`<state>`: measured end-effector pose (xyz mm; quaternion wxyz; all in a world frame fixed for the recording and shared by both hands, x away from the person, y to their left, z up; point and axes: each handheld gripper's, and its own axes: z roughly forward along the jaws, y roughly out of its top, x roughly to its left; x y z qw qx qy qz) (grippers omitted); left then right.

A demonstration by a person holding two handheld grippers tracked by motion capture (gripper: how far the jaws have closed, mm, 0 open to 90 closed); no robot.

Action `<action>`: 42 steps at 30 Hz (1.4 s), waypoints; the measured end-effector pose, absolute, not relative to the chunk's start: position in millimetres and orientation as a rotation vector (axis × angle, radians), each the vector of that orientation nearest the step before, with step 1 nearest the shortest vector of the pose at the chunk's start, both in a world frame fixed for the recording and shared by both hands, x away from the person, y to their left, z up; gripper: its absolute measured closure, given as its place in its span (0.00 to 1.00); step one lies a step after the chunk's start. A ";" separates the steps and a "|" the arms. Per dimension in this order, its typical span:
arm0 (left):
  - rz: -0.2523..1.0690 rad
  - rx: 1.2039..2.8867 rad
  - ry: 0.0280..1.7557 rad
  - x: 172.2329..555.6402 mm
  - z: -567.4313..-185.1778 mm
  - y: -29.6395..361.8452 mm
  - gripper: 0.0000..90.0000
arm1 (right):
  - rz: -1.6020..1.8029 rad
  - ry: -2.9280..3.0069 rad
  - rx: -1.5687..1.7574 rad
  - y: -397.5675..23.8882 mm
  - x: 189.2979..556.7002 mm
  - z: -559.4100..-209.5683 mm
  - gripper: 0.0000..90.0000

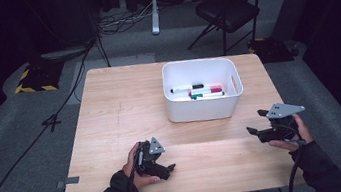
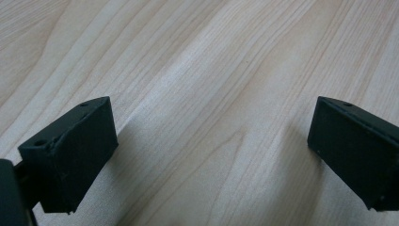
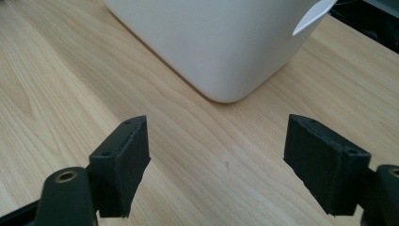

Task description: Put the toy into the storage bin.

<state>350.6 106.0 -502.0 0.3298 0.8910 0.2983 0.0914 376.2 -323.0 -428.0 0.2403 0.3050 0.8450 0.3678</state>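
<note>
Pale wood grain runs across the desk [image 1: 125,112] you are working at, and both of your tools sit low over its near half. Your left tool [image 1: 161,168] is held in your left hand [image 1: 136,169] close to the near edge, tipped down toward the wood; in the left gripper view its two black jaws stand wide apart with bare desk between them, pinching nothing. Your right tool [image 1: 255,122] is held in your right hand [image 1: 297,133] near the right edge of the desk, pointing inward toward the middle. Its jaws are likewise spread, and the right gripper view [image 3: 216,155] shows open wood in the gap between them, with nothing gripped.

The white bin [image 1: 205,108] stands on the far right part of the desk, beyond the right tool and apart from it; in the right gripper view its rounded corner [image 3: 226,52] rises just ahead of the jaws, not touching them. Inside the bin lie several markers [image 1: 203,91], side by side on its floor: one white-bodied with dark ends, others showing red, pink and green. The left tool is well apart from the bin.

A black folding chair [image 1: 227,12] stands on the grey floor beyond the desk, and cables [image 1: 79,73] trail across the floor at the left.
</note>
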 end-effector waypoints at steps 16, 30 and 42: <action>0.238 2.331 0.782 350.6 -501.9 106.1 0.02 | 0.939 2.352 0.886 -342.8 357.1 -456.0 0.24; 0.232 2.331 0.768 351.7 -502.1 106.1 0.02 | 0.938 2.360 1.001 -370.3 339.4 -483.2 0.23; 0.233 2.331 0.763 352.0 -502.2 106.1 0.02 | 1.015 2.304 1.144 -383.8 329.8 -503.1 0.18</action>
